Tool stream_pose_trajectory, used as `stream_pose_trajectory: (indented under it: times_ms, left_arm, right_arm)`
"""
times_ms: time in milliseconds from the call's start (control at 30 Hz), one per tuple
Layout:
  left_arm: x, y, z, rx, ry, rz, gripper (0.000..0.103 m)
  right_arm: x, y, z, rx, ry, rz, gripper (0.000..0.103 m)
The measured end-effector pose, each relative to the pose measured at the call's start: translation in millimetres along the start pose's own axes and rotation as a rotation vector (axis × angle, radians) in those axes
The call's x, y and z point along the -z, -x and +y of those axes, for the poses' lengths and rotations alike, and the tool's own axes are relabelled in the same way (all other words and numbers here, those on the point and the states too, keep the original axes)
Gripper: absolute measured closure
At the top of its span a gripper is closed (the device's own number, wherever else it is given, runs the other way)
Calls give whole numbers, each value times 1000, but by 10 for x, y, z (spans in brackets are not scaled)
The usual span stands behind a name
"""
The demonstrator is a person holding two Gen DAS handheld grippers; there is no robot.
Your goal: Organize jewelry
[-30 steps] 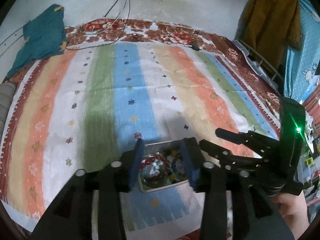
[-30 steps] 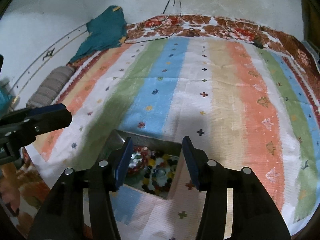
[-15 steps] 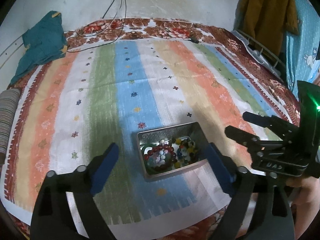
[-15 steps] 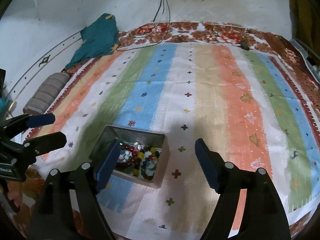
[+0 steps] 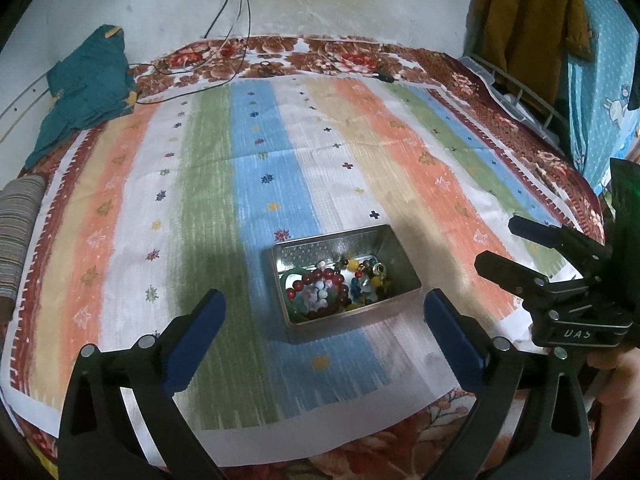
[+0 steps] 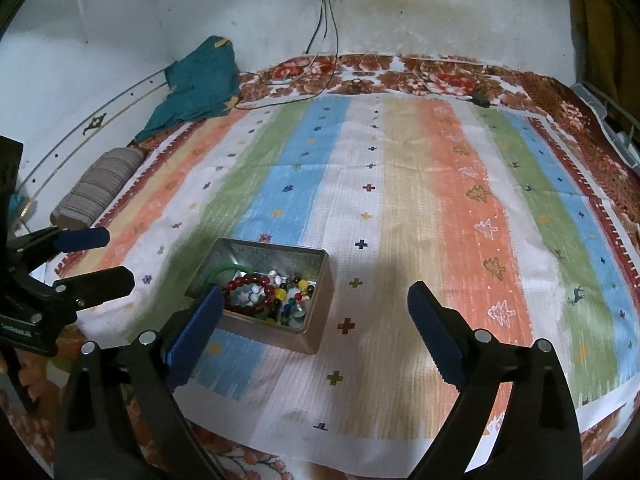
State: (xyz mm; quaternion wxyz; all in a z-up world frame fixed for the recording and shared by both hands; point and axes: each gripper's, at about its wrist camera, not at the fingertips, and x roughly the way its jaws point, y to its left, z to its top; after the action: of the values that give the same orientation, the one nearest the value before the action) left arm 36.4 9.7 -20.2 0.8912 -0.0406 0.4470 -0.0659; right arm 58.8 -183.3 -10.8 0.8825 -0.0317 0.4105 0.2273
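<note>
A small metal tin (image 5: 396, 252) (image 6: 320, 280) sits on the striped cloth near its front edge. It holds a red bead bracelet (image 5: 320, 278) (image 6: 250, 282), a green bangle (image 6: 224, 269) and several loose coloured beads (image 5: 370, 276) (image 6: 294, 304). My left gripper (image 5: 324, 334) is open and empty, raised above and in front of the tin. My right gripper (image 6: 316, 330) is open and empty, just right of the tin; it also shows in the left wrist view (image 5: 516, 248). The left gripper shows in the right wrist view (image 6: 86, 260).
The striped cloth (image 5: 360, 140) covers a floral bedspread (image 5: 320, 50). A teal garment (image 5: 88, 88) and a striped bolster (image 5: 16, 236) lie at the left. Cables (image 5: 236, 8) hang from a wall socket. Clothes (image 5: 528, 20) hang at the right.
Both grippers have opened wide and pulled up and back from the tin. The red bracelet the left gripper held close now lies in the tin.
</note>
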Motion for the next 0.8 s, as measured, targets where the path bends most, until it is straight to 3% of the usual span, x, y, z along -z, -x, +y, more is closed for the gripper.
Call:
stream_pose_trajectory:
  times_ms: [800]
  left_arm:
    - [155,180,-91,-68,-39,-45,6]
  right_arm:
    - [155,188,77,-26,23,-23,9]
